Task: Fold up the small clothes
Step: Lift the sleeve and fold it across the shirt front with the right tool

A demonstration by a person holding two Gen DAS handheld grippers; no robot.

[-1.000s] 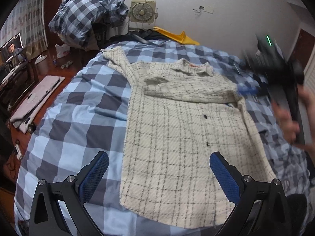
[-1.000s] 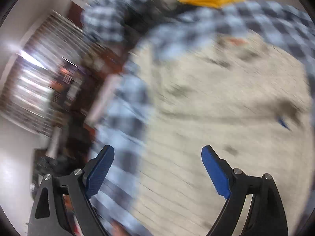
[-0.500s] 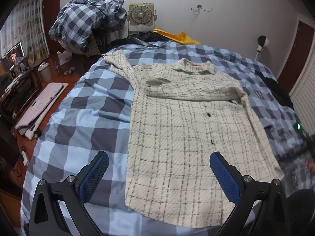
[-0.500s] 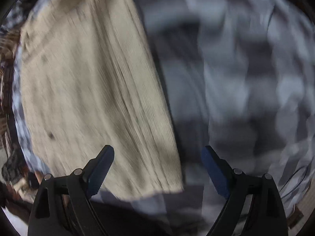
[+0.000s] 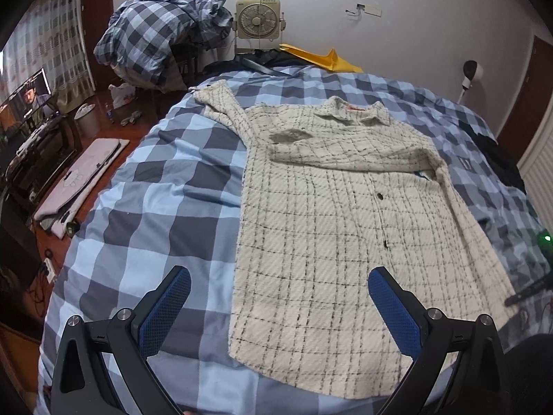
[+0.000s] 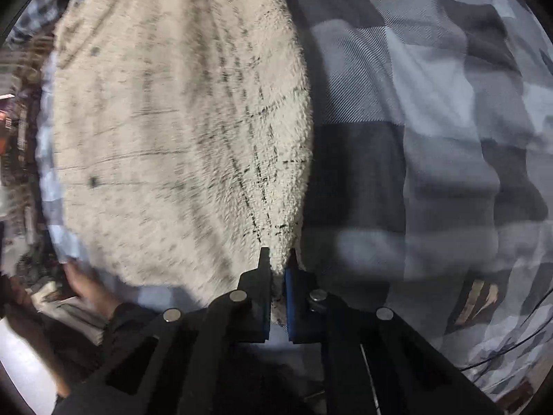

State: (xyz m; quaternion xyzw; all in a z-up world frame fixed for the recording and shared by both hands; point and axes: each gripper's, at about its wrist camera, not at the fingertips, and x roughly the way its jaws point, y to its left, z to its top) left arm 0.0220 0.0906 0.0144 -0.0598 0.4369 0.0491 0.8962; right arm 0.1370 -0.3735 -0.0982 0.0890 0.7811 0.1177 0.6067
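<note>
Blue-checked bedding covers the bed [image 5: 166, 186], where a cream plaid shirt [image 5: 331, 228] lies flat, collar at the far end. Near its bottom hem, the left hand-held gripper [image 5: 280, 306] hovers with jaws wide. The right hand-held gripper [image 6: 277, 276] pinches the shirt's right edge tight.

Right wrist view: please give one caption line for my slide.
Right tool shut on the cream plaid woven shirt, over the blue checked bedcover.
</note>
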